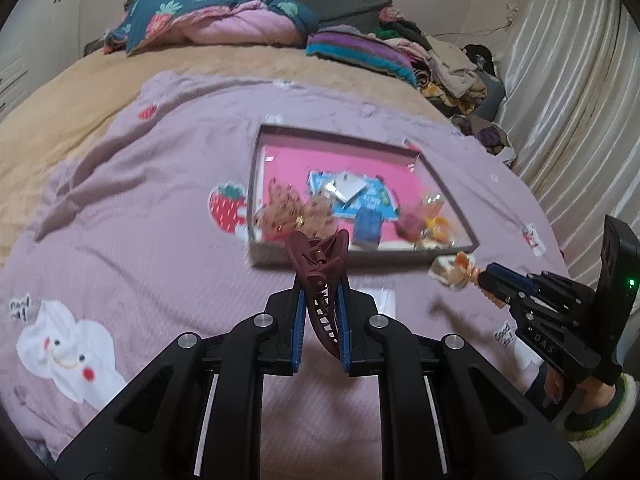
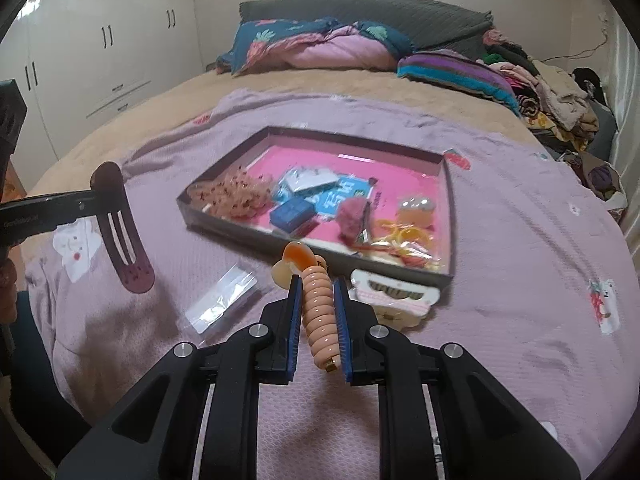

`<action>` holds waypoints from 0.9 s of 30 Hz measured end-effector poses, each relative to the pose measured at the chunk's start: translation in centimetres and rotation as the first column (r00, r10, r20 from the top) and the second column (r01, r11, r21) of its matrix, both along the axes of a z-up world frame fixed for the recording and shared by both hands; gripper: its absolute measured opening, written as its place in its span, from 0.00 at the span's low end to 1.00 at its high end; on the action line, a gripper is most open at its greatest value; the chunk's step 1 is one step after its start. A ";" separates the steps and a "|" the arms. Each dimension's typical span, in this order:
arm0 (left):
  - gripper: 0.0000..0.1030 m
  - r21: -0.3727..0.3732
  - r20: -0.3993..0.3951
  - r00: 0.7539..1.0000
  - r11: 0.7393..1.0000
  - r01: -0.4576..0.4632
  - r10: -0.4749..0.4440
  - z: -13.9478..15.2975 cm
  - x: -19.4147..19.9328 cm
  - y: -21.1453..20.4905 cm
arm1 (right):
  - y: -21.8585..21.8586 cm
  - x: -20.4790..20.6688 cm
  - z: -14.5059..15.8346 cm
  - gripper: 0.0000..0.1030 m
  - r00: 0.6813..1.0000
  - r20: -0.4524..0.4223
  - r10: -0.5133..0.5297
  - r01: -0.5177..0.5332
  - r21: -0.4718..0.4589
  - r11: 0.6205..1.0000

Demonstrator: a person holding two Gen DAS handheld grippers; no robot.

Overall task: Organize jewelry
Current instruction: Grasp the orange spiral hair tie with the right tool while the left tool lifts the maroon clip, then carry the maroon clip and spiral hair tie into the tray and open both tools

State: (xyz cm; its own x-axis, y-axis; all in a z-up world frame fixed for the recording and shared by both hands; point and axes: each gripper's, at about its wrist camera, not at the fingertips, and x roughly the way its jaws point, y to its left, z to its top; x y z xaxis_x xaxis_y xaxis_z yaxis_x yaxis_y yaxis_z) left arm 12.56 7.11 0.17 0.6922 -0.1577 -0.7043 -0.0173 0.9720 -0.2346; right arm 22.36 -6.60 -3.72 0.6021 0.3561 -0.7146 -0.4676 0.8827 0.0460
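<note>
My left gripper (image 1: 322, 284) is shut on a dark maroon claw hair clip (image 1: 320, 268), held above the purple bedspread just in front of the tray (image 1: 256, 168); the clip also shows in the right wrist view (image 2: 124, 236). My right gripper (image 2: 316, 284) is shut on a peach spiral hair tie with an orange charm (image 2: 316, 292), held near the tray's front edge (image 2: 320, 248); it also shows in the left wrist view (image 1: 460, 268). The dark-rimmed tray with a pink floor holds several hair ties, small packets and a blue box (image 2: 292, 212).
On the bedspread in front of the tray lie a clear plastic bag (image 2: 222, 298) and a white and pink card of hair ties (image 2: 394, 294). Pillows and piled clothes (image 2: 552, 92) lie at the bed's far side. A curtain (image 1: 580, 92) hangs on the right.
</note>
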 end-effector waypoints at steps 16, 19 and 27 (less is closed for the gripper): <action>0.07 0.042 0.083 0.995 0.997 0.060 -0.063 4.7 4.7 -3.3 | -4.7 1.6 6.0 0.15 0.988 0.119 -0.096 0.088 0.068 0.994; 0.07 0.053 0.090 0.993 0.996 0.069 -0.073 5.2 5.8 -3.8 | -5.1 2.4 6.8 0.15 0.985 0.135 -0.107 0.097 0.078 0.992; 0.07 0.065 0.089 0.992 0.994 0.083 -0.089 5.4 8.5 -4.7 | -5.6 4.7 7.5 0.15 0.981 0.147 -0.126 0.112 0.101 0.989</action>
State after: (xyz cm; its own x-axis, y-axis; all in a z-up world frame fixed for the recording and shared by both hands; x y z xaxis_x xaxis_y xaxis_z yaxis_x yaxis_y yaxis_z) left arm 21.02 2.40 5.60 0.7398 -0.1780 -0.6489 0.0861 0.9815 -0.1711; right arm 27.08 -12.16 3.80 0.7435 0.3349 -0.5788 -0.3669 0.9279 0.0656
